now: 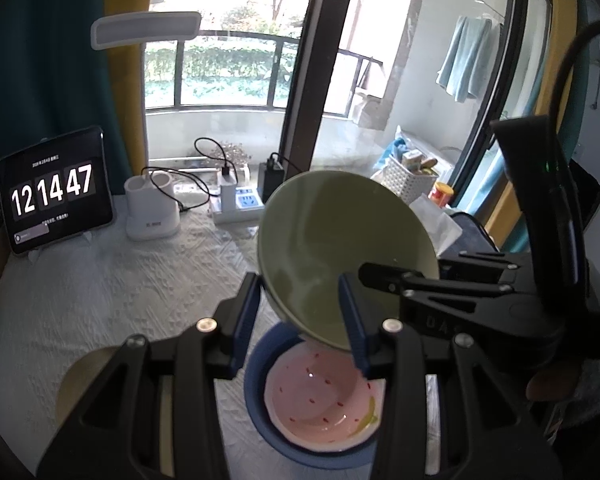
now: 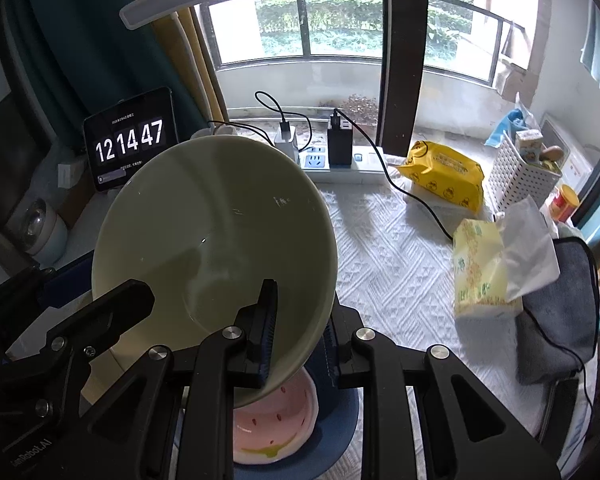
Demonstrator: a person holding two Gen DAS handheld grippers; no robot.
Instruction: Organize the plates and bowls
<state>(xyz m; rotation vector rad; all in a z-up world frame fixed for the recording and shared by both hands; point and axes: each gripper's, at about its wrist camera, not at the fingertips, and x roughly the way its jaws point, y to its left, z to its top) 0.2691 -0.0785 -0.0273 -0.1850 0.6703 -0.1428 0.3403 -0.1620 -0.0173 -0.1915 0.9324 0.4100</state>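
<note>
Left of the green bowl, a tablet (image 2: 130, 140) with a flat dark screen stands propped upright, showing white clock digits, and a white lamp (image 1: 146, 30) with a slim bar head rises beside it. The tabletop (image 1: 100, 280) wears a white cloth quilted in raised diamonds. The green bowl (image 2: 214, 248) is round, smooth and glossy, pale olive with a few small scuffs; it hangs tilted, its open face turned toward both cameras and its lower edge dipping over a pink bowl (image 1: 324, 396) speckled with red seeds, which nests upright inside a dark blue bowl (image 1: 260, 408). The right tongs (image 2: 298, 340) are closed narrow on the green bowl's rim, one ribbed blue pad inside, one outside. The left tongs (image 1: 302, 322) straddle its lower edge, partly closed; whether their pads press I cannot tell. Right of the green bowl lie a crinkly yellow packet (image 2: 444, 174) and a perforated white basket (image 2: 516, 178).
</note>
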